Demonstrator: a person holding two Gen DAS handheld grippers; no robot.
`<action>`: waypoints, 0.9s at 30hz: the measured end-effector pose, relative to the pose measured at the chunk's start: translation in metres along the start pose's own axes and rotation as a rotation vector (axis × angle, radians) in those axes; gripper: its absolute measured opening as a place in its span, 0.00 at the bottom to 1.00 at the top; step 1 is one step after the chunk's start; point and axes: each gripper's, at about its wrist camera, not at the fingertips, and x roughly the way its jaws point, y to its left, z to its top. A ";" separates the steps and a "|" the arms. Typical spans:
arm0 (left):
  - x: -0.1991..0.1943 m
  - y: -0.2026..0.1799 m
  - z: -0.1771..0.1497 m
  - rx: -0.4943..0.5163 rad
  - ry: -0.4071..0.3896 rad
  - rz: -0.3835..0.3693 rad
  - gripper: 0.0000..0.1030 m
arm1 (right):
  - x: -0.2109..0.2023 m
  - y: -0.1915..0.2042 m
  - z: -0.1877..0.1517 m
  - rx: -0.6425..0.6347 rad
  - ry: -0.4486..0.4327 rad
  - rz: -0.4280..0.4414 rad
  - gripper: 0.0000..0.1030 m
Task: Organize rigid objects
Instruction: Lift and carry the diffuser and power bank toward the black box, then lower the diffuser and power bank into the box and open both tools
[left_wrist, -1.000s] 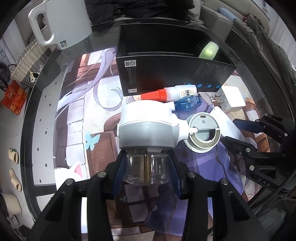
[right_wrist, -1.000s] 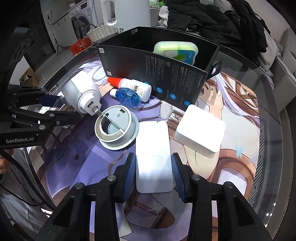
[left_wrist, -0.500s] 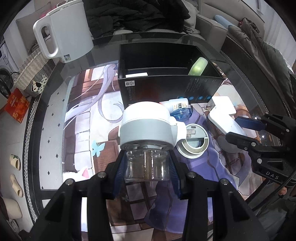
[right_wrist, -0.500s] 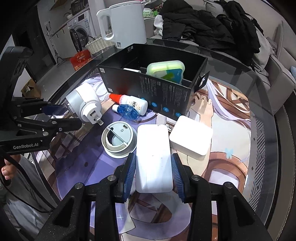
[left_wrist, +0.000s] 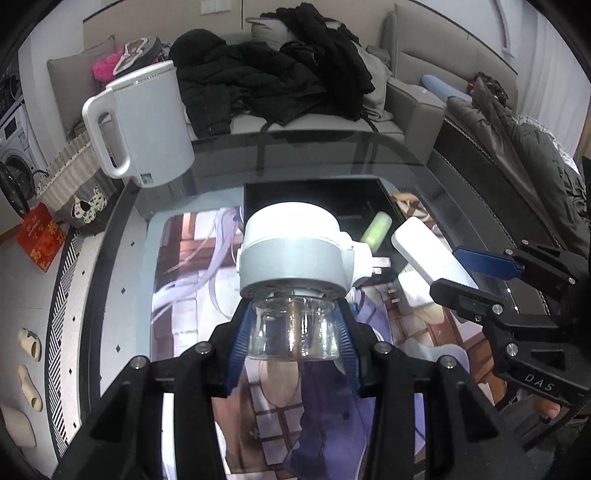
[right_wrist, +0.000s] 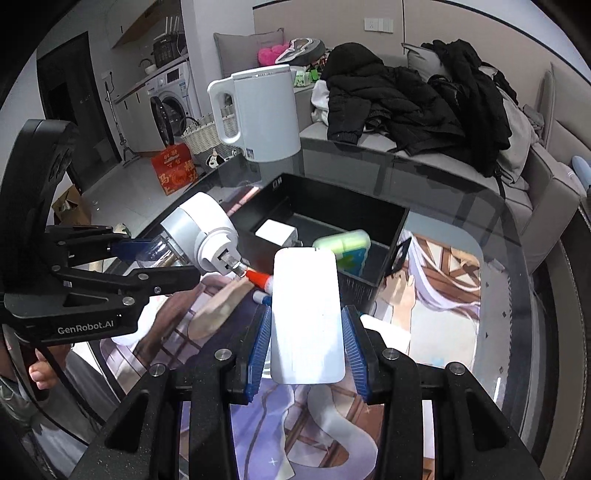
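My left gripper (left_wrist: 293, 345) is shut on the clear glass end of a white-and-grey plug-in device (left_wrist: 295, 254), held in the air in front of the black open box (left_wrist: 314, 192); it also shows in the right wrist view (right_wrist: 199, 232). My right gripper (right_wrist: 306, 350) is shut on a flat white power bank (right_wrist: 306, 314), raised near the box's (right_wrist: 391, 236) front wall. The power bank shows in the left wrist view (left_wrist: 424, 251). In the box lie a green case (right_wrist: 343, 242) and a white charger (right_wrist: 277, 232).
A white kettle (right_wrist: 258, 114) stands on the glass table (right_wrist: 461, 206) behind the box. A red-capped glue bottle (right_wrist: 258, 277) lies before the box on the printed mat (right_wrist: 436, 321). A sofa with dark coats (left_wrist: 280, 70) is behind; a basket (left_wrist: 70, 173) stands at the left.
Both grippers have lifted their objects off the mat and tilted up toward the box. The grey round lid and white square box have dropped out of view.
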 end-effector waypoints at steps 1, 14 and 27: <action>0.000 0.000 0.005 0.006 -0.015 0.014 0.41 | -0.003 0.001 0.005 0.000 -0.015 -0.004 0.38; 0.032 0.011 0.064 -0.017 -0.043 0.020 0.41 | 0.019 -0.022 0.073 0.058 -0.085 -0.054 0.38; 0.107 0.018 0.077 -0.081 0.145 -0.016 0.41 | 0.096 -0.059 0.095 0.144 0.064 -0.071 0.38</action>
